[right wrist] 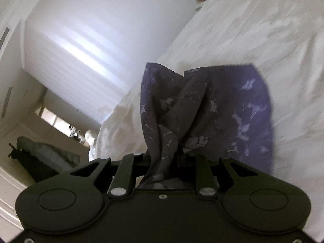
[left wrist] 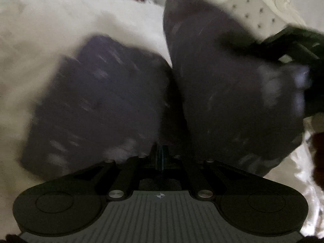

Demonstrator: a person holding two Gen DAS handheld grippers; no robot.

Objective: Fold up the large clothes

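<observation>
Both of your tools are pinching the one dark purple garment with pale marbled streaks [right wrist: 204, 111]: the right tool [right wrist: 166, 158] is clamped on a bunched fold at lower centre of its view, and the left tool [left wrist: 162, 154] is pressed together on the cloth that fans up across its blurred frame. The garment hangs between them above the white rumpled bed [right wrist: 253, 30]. Lift both corners evenly, keep the top edge taut, then lay it flat before creasing.

White bed [right wrist: 253, 30]; purple garment [right wrist: 249, 109] lying on it
</observation>
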